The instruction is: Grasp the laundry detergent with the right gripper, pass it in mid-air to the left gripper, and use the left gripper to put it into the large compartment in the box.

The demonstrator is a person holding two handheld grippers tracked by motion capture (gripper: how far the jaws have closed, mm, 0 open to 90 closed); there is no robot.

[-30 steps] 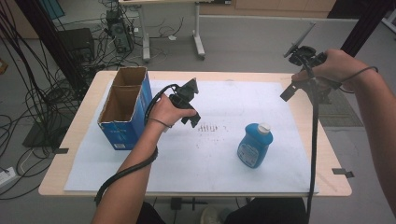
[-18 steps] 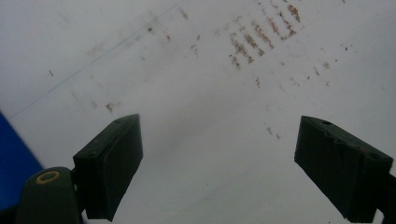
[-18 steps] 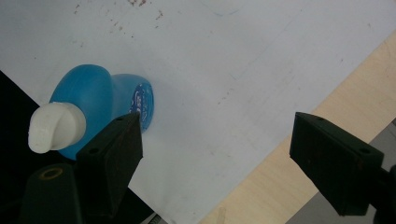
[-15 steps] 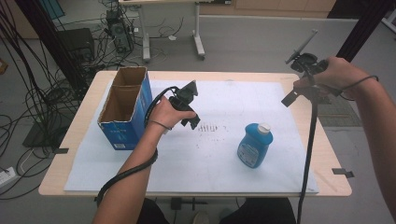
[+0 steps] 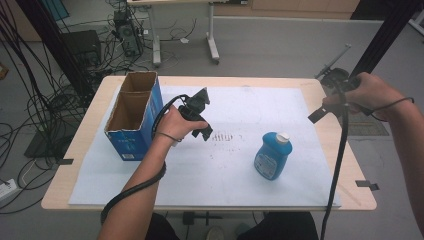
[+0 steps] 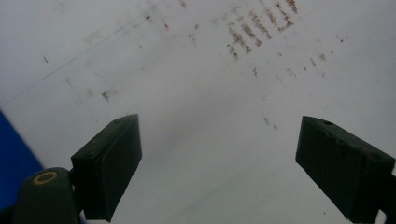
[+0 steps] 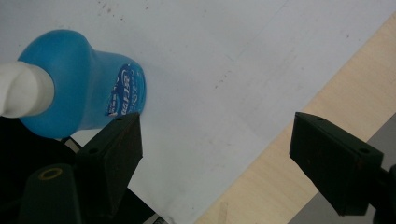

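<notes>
Table (image 5: 70,172): I see a light wooden top, and a white sheet (image 5: 200,170) covers most of it. The sheet carries a patch of brown smudges (image 5: 227,136) near its middle; in the left gripper view the same smudges (image 6: 254,30) lie ahead of the jaws.

Box (image 5: 134,116): I see a blue cardboard carton with its top open. It stands upright at the left end of the sheet, with two compartments showing from above. A blue strip of it (image 6: 14,154) enters the left gripper view at the lower left edge.

Bottle (image 5: 272,156): I see a blue plastic bottle with a white cap. It stands upright on the sheet, right of centre, apart from both grippers. In the right gripper view the bottle (image 7: 79,84) sits at the upper left, beyond the left jaw and not between the jaws.

Left gripper (image 5: 200,120): I hold it over the sheet just right of the box, pointing down at the smudges. Its jaws have just been opening and now stand wide, with bare sheet between them.

Right gripper (image 5: 325,107): I hold it above the right edge of the table, well apart from the bottle. Its jaws stand wide apart, with sheet and table edge between them and no object in the gap.
</notes>
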